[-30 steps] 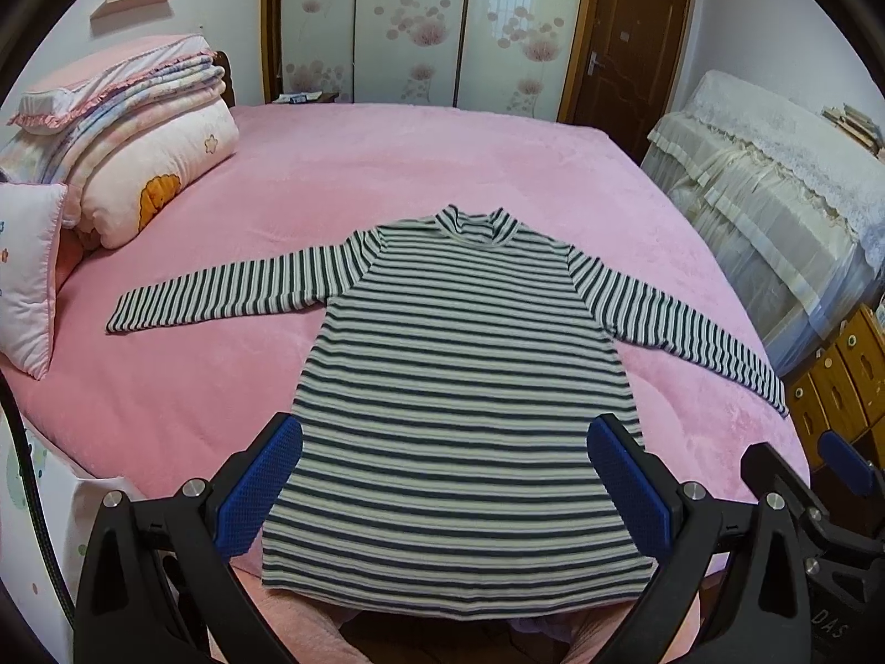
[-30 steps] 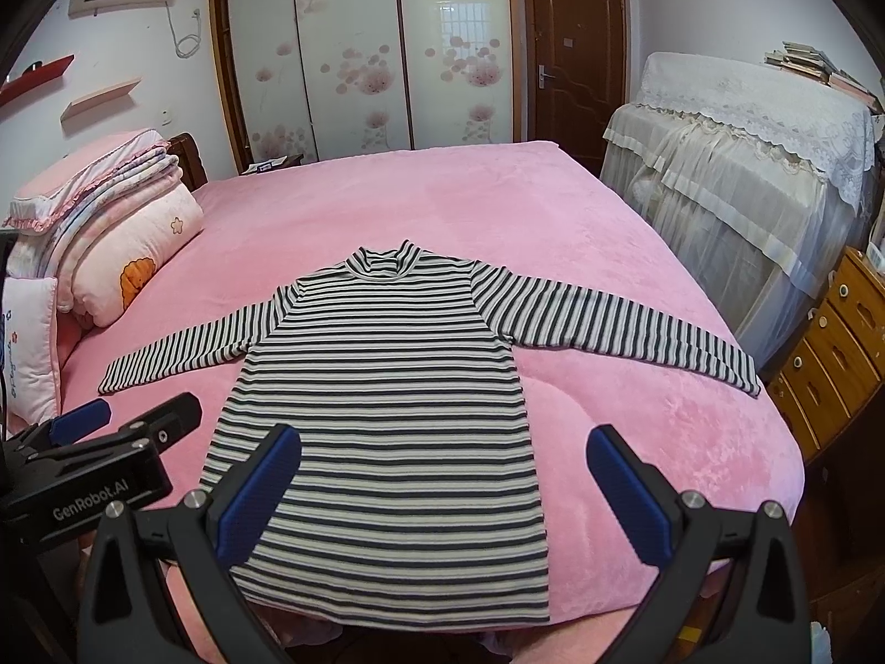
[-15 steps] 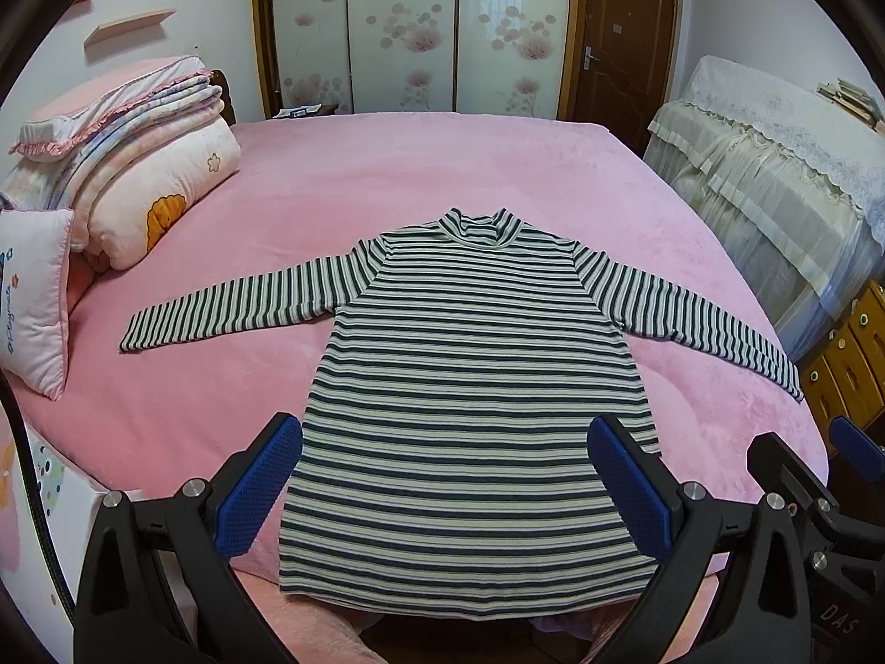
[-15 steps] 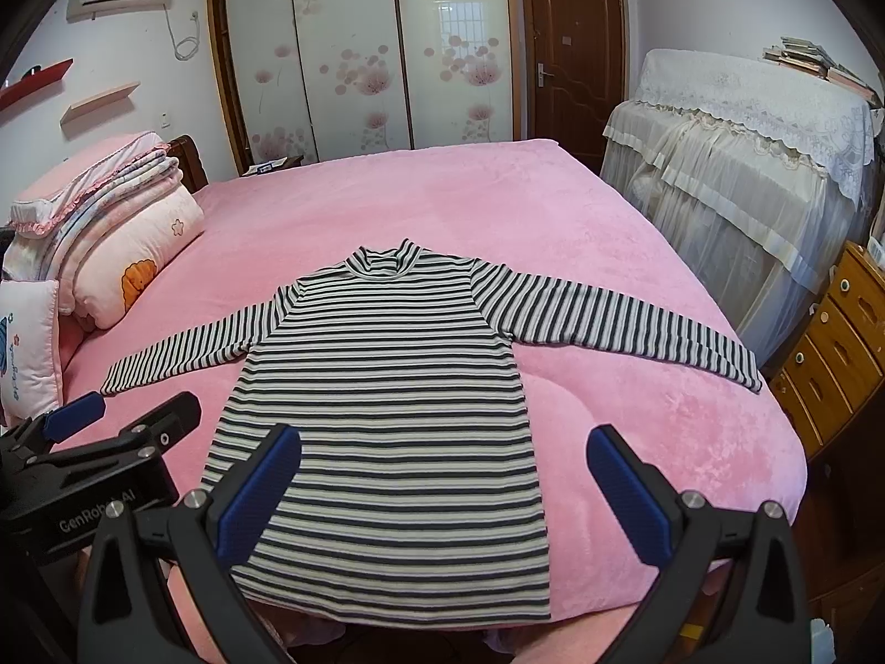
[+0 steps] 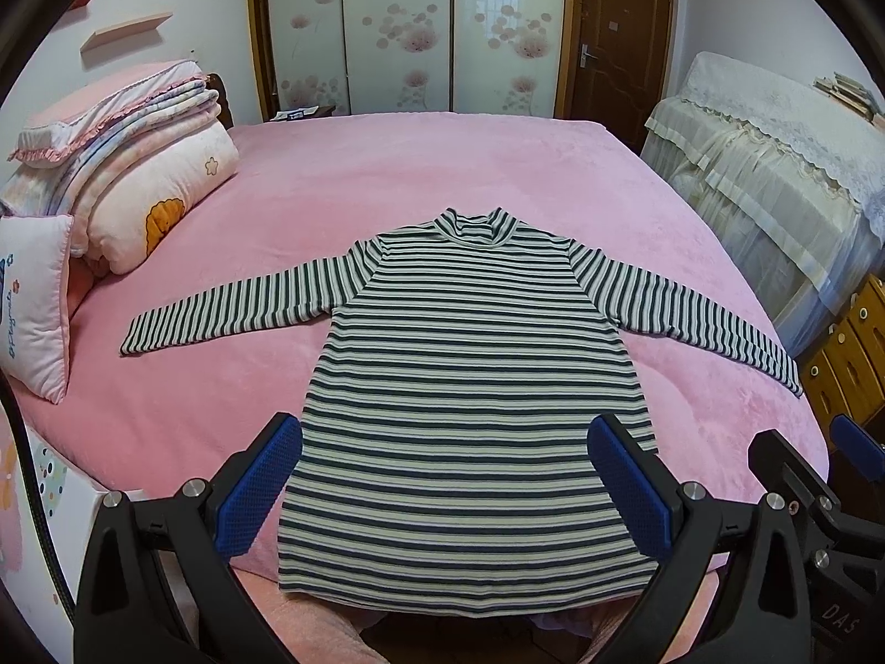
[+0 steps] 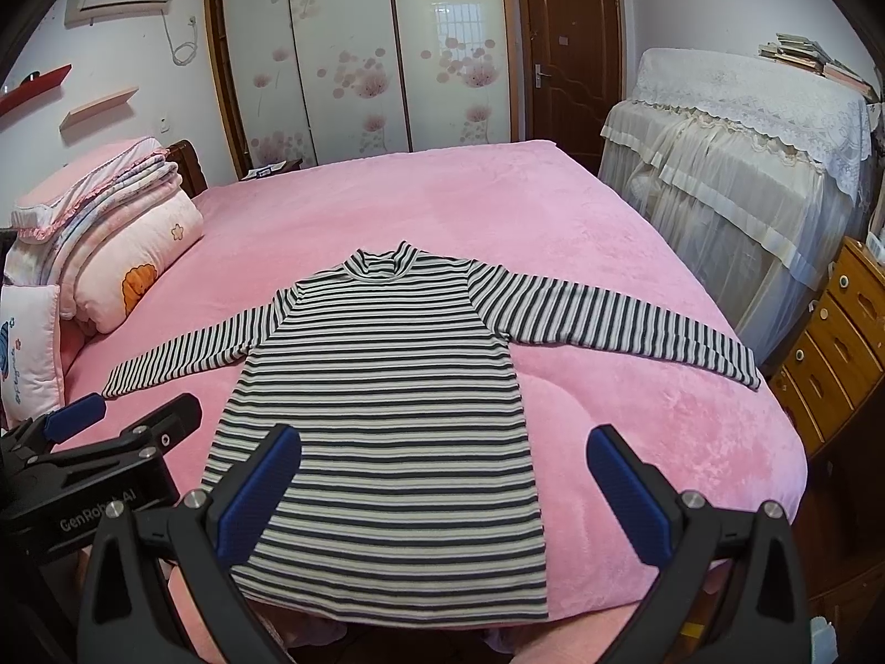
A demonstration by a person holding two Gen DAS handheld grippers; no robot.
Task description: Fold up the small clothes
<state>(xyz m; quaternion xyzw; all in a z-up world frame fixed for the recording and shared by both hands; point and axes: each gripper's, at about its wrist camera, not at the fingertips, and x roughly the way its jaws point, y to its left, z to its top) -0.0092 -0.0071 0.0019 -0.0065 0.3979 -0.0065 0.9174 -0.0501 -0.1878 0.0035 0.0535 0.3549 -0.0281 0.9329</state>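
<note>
Left gripper (image 5: 442, 487) – right gripper (image 6: 442, 492) – jaws wide.

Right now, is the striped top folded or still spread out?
Spread. The striped top lies flat on the pink bed, both sleeves stretched sideways, hem near the bed's edge; no fold visible.

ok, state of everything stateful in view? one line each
striped top: spread flat on the bed, both sleeves out, unfolded
left tongs: open, empty, above the hem
right tongs: open, empty
wardrobe doors: shut
room door: shut
dresser drawers: shut
</note>
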